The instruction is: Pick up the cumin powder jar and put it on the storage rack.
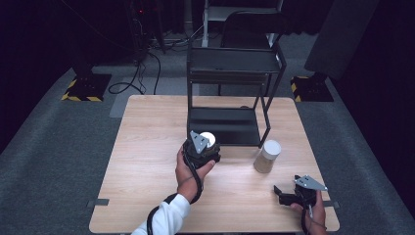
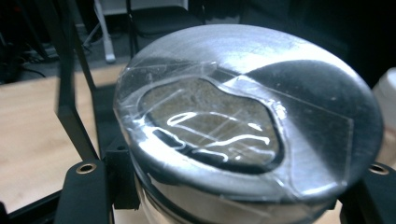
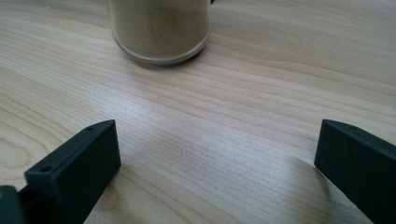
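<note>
A jar with a pale round lid (image 1: 208, 138) is held off the table, just in front of the black rack's lower shelf, with my left gripper (image 1: 201, 147) shut on it. In the left gripper view the taped lid (image 2: 247, 107) looms close, and my left gripper (image 2: 231, 191) has a black jaw on each side of the jar body. A second jar (image 1: 266, 156) of tan powder with a white lid stands on the table to the right. My right gripper (image 1: 284, 195) rests low near the front right corner, open, and the jar's base (image 3: 159, 28) stands beyond my right gripper (image 3: 215, 158).
A black two-shelf metal rack (image 1: 230, 73) stands at the back middle of the wooden table (image 1: 147, 196). Beyond the table are a chair, cables and black stands on grey carpet. Bare wood lies to the left and along the front.
</note>
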A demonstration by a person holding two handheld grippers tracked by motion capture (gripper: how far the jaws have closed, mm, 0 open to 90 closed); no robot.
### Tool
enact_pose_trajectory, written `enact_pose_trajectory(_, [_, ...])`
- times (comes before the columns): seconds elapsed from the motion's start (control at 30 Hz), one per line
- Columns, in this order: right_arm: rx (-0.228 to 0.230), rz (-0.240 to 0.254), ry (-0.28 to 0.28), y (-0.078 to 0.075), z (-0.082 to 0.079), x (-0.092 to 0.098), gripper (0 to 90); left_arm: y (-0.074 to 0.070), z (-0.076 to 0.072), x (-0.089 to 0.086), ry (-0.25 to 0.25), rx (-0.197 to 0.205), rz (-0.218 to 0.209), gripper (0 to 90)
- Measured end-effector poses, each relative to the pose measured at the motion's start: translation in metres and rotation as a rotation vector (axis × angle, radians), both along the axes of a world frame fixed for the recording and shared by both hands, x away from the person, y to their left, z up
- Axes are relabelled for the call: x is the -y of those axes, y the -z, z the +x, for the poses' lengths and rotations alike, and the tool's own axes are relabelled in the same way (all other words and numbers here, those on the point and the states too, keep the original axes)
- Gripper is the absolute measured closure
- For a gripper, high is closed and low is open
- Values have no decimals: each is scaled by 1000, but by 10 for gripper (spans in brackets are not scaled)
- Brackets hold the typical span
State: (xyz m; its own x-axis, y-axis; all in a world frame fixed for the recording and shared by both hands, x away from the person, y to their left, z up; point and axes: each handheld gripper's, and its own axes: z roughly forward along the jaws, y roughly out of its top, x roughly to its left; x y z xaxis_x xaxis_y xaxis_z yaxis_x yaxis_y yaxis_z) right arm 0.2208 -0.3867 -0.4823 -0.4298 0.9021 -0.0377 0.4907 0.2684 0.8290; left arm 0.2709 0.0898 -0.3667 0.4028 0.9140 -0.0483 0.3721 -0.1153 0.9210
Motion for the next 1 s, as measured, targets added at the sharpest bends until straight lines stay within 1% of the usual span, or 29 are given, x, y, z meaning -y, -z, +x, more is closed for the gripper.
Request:
enact_pose_trajectory(0.03, [1, -1, 0, 0, 0, 0, 0, -5, 2, 0, 1, 5, 2, 313])
enact_pose_trajectory(0.07, [2, -1, 0, 0, 0, 0, 0, -15, 6, 1, -4, 11, 1, 313])
enact_pose_trajectory(0.27, [1, -1, 1, 0, 0, 0, 0, -44, 16, 4, -12, 36, -11, 313])
enact_pose_trajectory(0.3, [2, -2, 1, 0, 0, 0, 0, -50, 18, 5, -15, 47, -12, 313])
enact_pose_trajectory(0.33, [2, -2, 1, 0, 0, 0, 0, -50, 18, 5, -15, 47, -12, 313])
enact_pose_trajectory(0.37, [2, -1, 2, 0, 0, -1, 0, -56, 19, 5, -16, 56, -13, 313])
enact_pose_trajectory(0.4, [2, -2, 3, 0, 0, -1, 0, -66, 21, 6, -17, 69, -15, 314])
enact_pose_trajectory(0.47, [3, -2, 3, 0, -1, -1, 0, -78, 24, 6, -19, 78, -25, 313])
enact_pose_trajectory(0.5, [3, -1, 4, 0, -1, -1, 0, -86, 26, 6, -19, 83, -25, 313])
enact_pose_trajectory(0.6, [2, 0, 4, 0, 0, -1, 0, -103, 32, 7, -26, 92, -26, 313])
enact_pose_trajectory(0.63, [2, -1, 4, 0, 0, -1, 0, -103, 32, 7, -26, 92, -26, 313])
enact_pose_trajectory(0.67, [2, -1, 4, 0, 0, -1, 0, -108, 34, 7, -25, 94, -30, 313])
enact_pose_trajectory(0.7, [2, 0, 3, 0, 0, -1, 0, -116, 37, 9, -29, 111, -6, 314])
enact_pose_trajectory(0.73, [2, 0, 3, 0, 0, -1, 0, -116, 37, 9, -29, 111, -6, 313])
enact_pose_trajectory(0.77, [2, 0, 3, 0, 0, 0, 0, -123, 40, 9, -32, 116, -2, 313])
enact_pose_trajectory(0.8, [1, -1, 3, 0, 0, 0, 0, -123, 40, 9, -32, 116, -2, 313])
enact_pose_trajectory(0.87, [1, -1, 3, 0, 0, 0, 0, -131, 44, 11, -46, 113, -3, 314])
enact_pose_trajectory(0.9, [1, -1, 3, 0, 0, 0, 0, -131, 44, 11, -46, 113, -3, 314])
enact_pose_trajectory(0.97, [0, -1, 3, 0, 0, 0, 0, -135, 48, 11, -48, 109, -5, 314])
enact_pose_trajectory(1.0, [1, -1, 3, 0, 0, -1, 0, -140, 51, 10, -47, 109, -16, 314])
